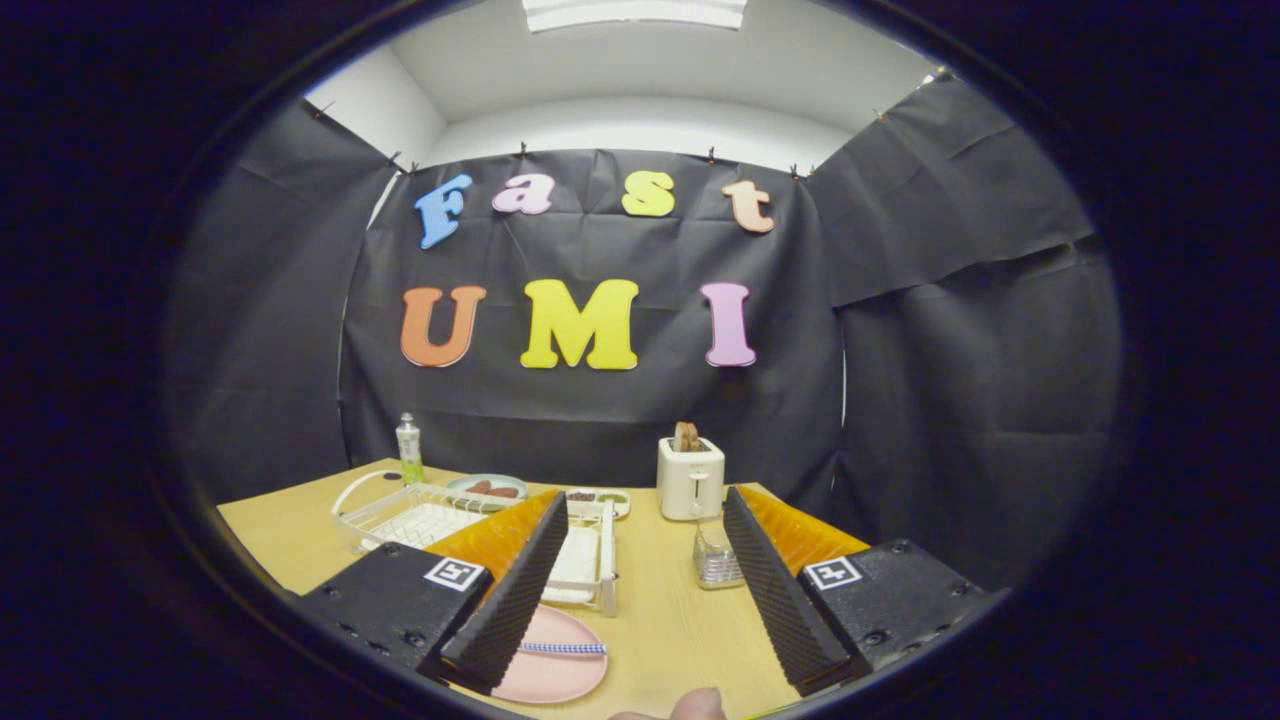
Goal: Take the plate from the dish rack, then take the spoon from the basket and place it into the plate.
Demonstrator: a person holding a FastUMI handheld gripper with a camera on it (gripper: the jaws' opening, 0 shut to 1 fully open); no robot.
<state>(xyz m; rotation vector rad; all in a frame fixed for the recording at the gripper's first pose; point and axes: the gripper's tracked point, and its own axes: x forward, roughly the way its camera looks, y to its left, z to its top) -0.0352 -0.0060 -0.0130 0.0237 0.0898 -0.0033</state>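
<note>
A: Where do things stand?

B: The plate (552, 660) lies flat on the desk (665, 610), just in front of the rack (590, 560), and the spoon (563, 648) lies across it. The left finger hides part of the plate. By the look of it, the task is as good as done.

A: And the gripper (640, 585)?

B: Its fingers (510, 590) are spread wide and hold nothing. They hang above the desk, pointing toward the toaster (690, 478).

A: So what could still go wrong?

B: Mostly the retreat. The left finger sits right over the plate's edge; a dip or sideways swing could tip the rim and roll the spoon off.

A: Anything on the other side?

B: A small glass (715, 558) stands just beside the right finger. A careless sweep could knock it over. The basket (405, 512) is farther left, less at risk.

A: Safest guess?

B: Lift straight up and back before turning.
</note>
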